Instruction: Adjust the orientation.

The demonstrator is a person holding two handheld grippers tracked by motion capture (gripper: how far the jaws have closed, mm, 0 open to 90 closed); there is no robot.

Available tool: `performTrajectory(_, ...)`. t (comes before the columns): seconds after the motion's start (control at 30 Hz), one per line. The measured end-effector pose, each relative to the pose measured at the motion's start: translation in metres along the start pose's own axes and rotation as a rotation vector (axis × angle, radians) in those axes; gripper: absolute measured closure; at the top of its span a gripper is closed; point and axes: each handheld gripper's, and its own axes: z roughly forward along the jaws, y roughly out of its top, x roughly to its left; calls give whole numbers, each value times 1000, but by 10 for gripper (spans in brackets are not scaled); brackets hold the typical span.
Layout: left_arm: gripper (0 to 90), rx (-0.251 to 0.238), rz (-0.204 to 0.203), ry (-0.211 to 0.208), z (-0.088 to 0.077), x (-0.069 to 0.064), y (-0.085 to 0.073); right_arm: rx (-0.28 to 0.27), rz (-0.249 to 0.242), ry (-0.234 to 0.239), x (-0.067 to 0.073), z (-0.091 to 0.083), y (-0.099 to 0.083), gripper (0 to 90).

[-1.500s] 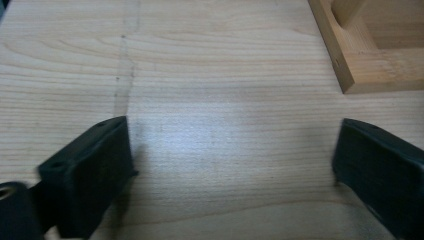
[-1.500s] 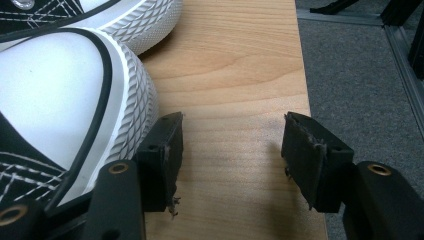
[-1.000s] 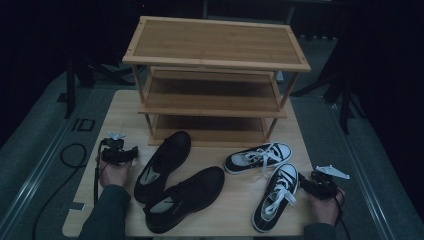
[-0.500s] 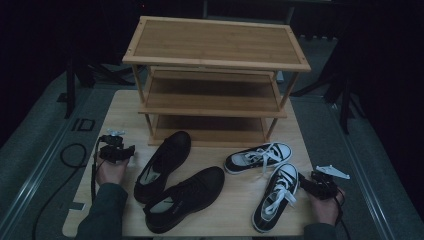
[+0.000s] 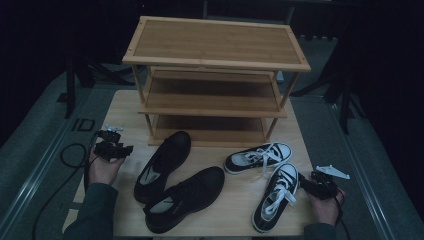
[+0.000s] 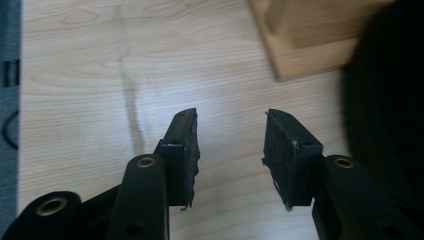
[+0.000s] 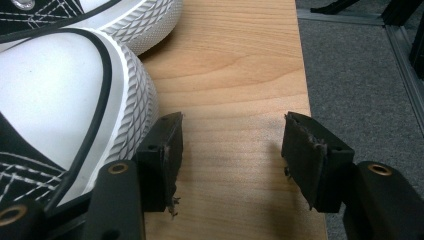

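A three-shelf wooden shoe rack (image 5: 215,50) stands at the back of the table, its shelves bare. Two black leather shoes (image 5: 165,165) (image 5: 187,197) lie in front of it at centre left. Two black-and-white sneakers (image 5: 257,157) (image 5: 277,197) lie at the right. My left gripper (image 5: 114,145) is held over the table's left side, beside the black shoe (image 6: 385,100). Its jaws (image 6: 231,117) have just been closing, still stand apart, and hold nothing. My right gripper (image 5: 306,181) rests open at the table's right edge; its left fingertip (image 7: 167,135) is close to the nearer sneaker's white toe (image 7: 60,90).
The rack's front left foot (image 6: 300,45) stands just ahead of the left gripper. Bare wood (image 7: 235,75) lies between the right jaws, and the table's edge drops to grey floor (image 7: 360,65) beside them. A black cable (image 5: 70,155) trails off the left side.
My left gripper has lifted a little off the table. The right gripper and all the shoes have kept still.
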Motion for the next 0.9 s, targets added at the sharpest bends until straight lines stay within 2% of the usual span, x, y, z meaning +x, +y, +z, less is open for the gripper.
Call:
performTrajectory(0.03,583,0,0,0,0,0,0,0,0,0,0,0,0,413)
performTrajectory(0.07,589,-5,-20,-46,-6,-1,2,0,0,0,0,0,0,413)
performTrajectory(0.1,594,-5,-20,-46,-6,-1,2,0,0,0,0,0,0,413)
performTrajectory(0.13,594,-10,-16,-68,-12,-5,5,0,-1,0,0,0,0,413)
performTrajectory(0.27,594,-11,3,-104,-22,-12,11,0,-1,0,0,0,0,413)
performTrajectory(0.47,590,-9,33,-133,-35,-21,17,0,0,0,0,0,0,413)
performTrajectory(0.57,589,-8,48,-135,-39,-24,18,0,0,0,0,0,0,413)
performTrajectory(0.9,589,13,148,-152,-55,-43,23,0,0,0,0,0,0,413)
